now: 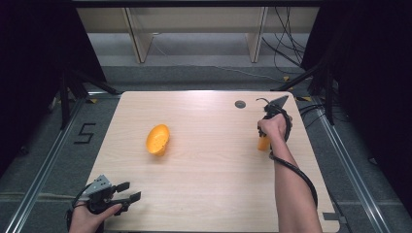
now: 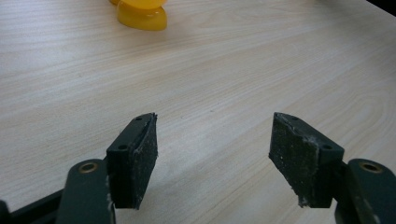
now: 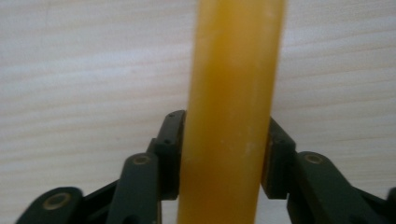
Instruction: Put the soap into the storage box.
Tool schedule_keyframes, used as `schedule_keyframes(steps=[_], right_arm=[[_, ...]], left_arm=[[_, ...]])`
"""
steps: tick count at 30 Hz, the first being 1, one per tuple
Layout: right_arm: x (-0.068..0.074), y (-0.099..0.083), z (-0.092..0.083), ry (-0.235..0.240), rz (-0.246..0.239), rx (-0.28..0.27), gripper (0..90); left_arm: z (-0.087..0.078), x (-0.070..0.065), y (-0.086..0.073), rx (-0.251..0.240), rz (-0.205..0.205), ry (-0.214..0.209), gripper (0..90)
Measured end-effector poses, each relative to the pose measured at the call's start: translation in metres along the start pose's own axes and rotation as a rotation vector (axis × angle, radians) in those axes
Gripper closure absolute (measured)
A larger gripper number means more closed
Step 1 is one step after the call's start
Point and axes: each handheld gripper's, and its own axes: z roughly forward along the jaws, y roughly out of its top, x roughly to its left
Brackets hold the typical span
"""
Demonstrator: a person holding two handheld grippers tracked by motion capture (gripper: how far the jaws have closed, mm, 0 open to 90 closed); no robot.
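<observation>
Right forearm extends up the tabletop [image 1: 209, 194] far to the right of the yellow bowl [image 1: 158, 139], hand curled over the right claw [image 1: 265, 141], which points downward. Its pads are pressed on both sides of an orange cylinder [image 3: 231, 112]; the cylinder's long axis runs straight along the claw. Left claw [image 1: 127, 191] rests near the tabletop's front-left corner, parted wide, holding nothing.

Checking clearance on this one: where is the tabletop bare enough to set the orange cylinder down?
Bare wood runs between the yellow bowl and the orange cylinder held in the right tongs, and along the near edge between the open left tongs and the right forearm. The table has no crowded patch.
</observation>
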Motion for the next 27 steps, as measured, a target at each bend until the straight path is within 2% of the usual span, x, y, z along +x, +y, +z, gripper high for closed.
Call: schedule_keyframes(steps=[1, 2, 4, 5, 7, 8, 10, 11, 12, 13, 14, 15, 16, 18, 19, 20, 21, 22, 23, 24, 25, 26, 27], right_arm=[[0.004, -0.001, -0.001, 0.011, 0.052, 0.027, 61.2], [-0.002, 0.000, -0.002, 0.013, -0.032, 0.014, 61.4], [-0.002, -0.001, -0.002, 0.024, -0.027, 0.027, 61.5], [-0.010, -0.003, -0.002, 0.041, -0.149, 0.025, 61.5], [-0.013, -0.006, -0.002, 0.068, -0.251, 0.012, 61.6], [-0.013, -0.006, -0.002, 0.068, -0.251, 0.012, 61.6], [-0.013, -0.010, -0.004, 0.088, -0.362, 0.021, 61.6], [-0.013, -0.018, -0.008, 0.115, -0.625, 0.007, 61.6], [-0.012, -0.024, -0.011, 0.138, -0.757, 0.027, 61.6], [-0.012, -0.024, -0.011, 0.138, -0.757, 0.027, 61.6], [-0.007, -0.045, -0.023, 0.235, -1.048, 0.004, 61.6], [-0.007, -0.045, -0.023, 0.235, -1.048, 0.004, 61.6], [0.001, -0.069, -0.038, 0.275, -1.181, 0.021, 61.6], [0.007, -0.092, -0.050, 0.250, -1.310, 0.026, 61.6], [0.007, -0.092, -0.050, 0.250, -1.310, 0.026, 61.6], [0.009, -0.100, -0.054, 0.256, -1.351, 0.020, 61.6], [0.010, -0.122, -0.064, 0.266, -1.424, 0.015, 61.6], [0.010, -0.122, -0.064, 0.266, -1.424, 0.015, 61.6], [0.011, -0.139, -0.069, 0.270, -1.487, 0.011, 61.6], [0.012, -0.148, -0.072, 0.263, -1.494, 0.014, 61.6], [0.012, -0.148, -0.072, 0.263, -1.494, 0.014, 61.6], [0.014, -0.162, -0.075, 0.268, -1.537, 0.009, 61.6], [0.015, -0.169, -0.077, 0.262, -1.538, 0.004, 61.6]], left_arm=[[0.001, 0.001, 0.000, -0.004, -0.001, -0.013, 31.7], [0.001, 0.000, 0.000, -0.006, -0.002, -0.009, 31.7], [0.000, 0.000, 0.000, -0.002, -0.002, -0.005, 31.7], [0.001, 0.000, 0.000, -0.003, -0.001, -0.017, 31.8], [0.002, -0.001, 0.000, -0.008, -0.016, -0.020, 31.8], [0.002, -0.001, 0.000, -0.008, -0.016, -0.020, 31.8], [0.001, -0.001, 0.000, -0.009, -0.005, -0.015, 31.8], [0.001, -0.001, 0.000, -0.009, 0.007, -0.015, 31.8], [0.001, -0.001, 0.000, -0.009, 0.007, -0.015, 31.8], [0.002, -0.001, 0.000, -0.010, 0.008, -0.021, 31.8], [0.002, -0.001, 0.000, -0.012, 0.003, -0.022, 31.9], [0.002, -0.002, 0.000, -0.015, -0.006, -0.015, 31.9], [0.002, -0.001, 0.000, -0.011, 0.022, -0.026, 31.9], [0.003, -0.004, 0.001, -0.018, 0.025, -0.042, 31.5], [0.003, -0.004, 0.001, -0.018, 0.025, -0.042, 31.2], [0.004, -0.006, 0.002, -0.015, 0.046, -0.056, 31.2], [0.005, -0.010, 0.003, -0.021, 0.067, -0.077, 29.7], [0.005, -0.010, 0.003, -0.021, 0.067, -0.077, 29.2], [0.007, -0.014, 0.005, -0.026, 0.113, -0.101, 28.6], [0.007, -0.014, 0.005, -0.026, 0.113, -0.101, 28.5], [0.009, -0.016, 0.005, -0.022, 0.123, -0.104, 28.5], [0.011, -0.019, 0.008, -0.015, 0.143, -0.122, 28.6], [0.013, -0.022, 0.009, -0.020, 0.136, -0.127, 28.5]])
